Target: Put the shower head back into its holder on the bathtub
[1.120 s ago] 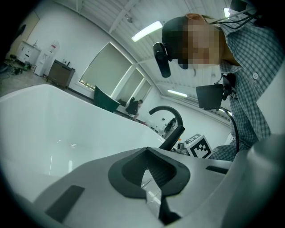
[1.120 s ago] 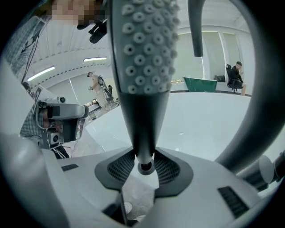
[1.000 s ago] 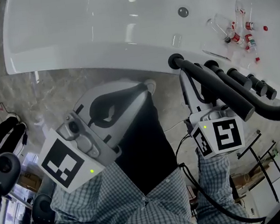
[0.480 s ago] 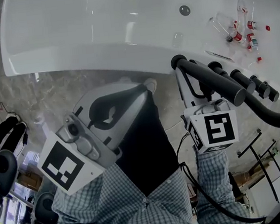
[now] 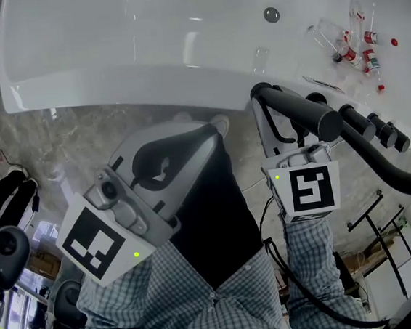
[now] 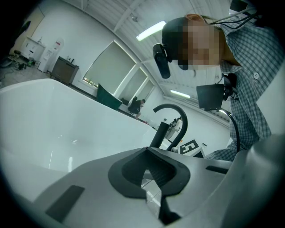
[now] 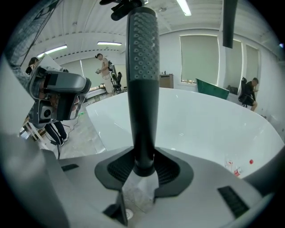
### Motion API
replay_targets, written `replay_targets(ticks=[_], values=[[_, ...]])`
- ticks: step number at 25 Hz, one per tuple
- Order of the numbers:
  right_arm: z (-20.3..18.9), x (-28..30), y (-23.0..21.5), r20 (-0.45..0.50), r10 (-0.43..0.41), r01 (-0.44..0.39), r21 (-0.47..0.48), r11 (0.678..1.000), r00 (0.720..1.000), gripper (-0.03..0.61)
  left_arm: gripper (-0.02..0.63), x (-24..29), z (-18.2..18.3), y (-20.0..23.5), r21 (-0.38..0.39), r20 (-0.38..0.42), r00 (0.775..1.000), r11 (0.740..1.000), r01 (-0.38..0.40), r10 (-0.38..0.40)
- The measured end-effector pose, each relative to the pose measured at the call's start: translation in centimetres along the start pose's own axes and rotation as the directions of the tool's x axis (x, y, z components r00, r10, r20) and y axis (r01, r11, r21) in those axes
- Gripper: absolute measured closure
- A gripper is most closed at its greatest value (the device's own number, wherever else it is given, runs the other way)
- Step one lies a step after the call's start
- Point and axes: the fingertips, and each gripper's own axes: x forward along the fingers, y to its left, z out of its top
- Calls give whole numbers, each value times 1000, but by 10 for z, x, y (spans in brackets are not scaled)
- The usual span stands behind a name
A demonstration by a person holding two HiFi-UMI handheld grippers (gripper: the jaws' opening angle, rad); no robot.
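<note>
A white bathtub (image 5: 106,54) fills the background. The right tool (image 7: 143,171) pinches the black shower head (image 7: 142,80) by its lower end, near the rim fittings (image 5: 366,125). The left tool (image 6: 149,171) is pressed together, empty. Best to grip firmly and lower it straight. Since a second ago, the shower head has swung more upright.

Room: open workshop hall.
Grey marbled floor (image 5: 50,143); ceiling strip lights (image 6: 151,30); blinded windows (image 7: 200,58); brown cabinet (image 7: 165,81).
</note>
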Motion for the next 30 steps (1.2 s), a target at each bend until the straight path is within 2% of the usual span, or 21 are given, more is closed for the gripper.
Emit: replay_targets(ticks=[4, 9, 13, 18, 22, 26, 30], values=[[2, 1, 2, 20, 0, 0, -19, 1000, 1000, 445, 606, 2, 2, -1, -1, 3, 1000, 1000, 4, -4], [10, 3, 2, 89, 17, -12, -52, 999, 996, 445, 606, 5, 1, -3, 5, -3, 1000, 1000, 10, -10], [3, 4, 2, 43, -4, 8, -85, 996, 999, 443, 606, 6, 1, -5, 13, -11, 1000, 1000, 16, -16], [-9, -1, 5, 8, -10, 10, -38, 999, 1000, 440, 606, 6, 1, -8, 22, -24, 999, 999, 25, -25], [-3, -6, 6, 39, -11, 13, -58, 998, 999, 440, 606, 6, 1, -9, 30, -32, 999, 999, 32, -31], [-9, -18, 4, 20, -25, 26, -29, 999, 999, 440, 606, 8, 2, -15, 37, -33, 999, 999, 38, -37], [-2, -32, 2, 81, -28, 34, -67, 997, 996, 440, 606, 11, 4, -24, 50, -37, 998, 997, 52, -50]])
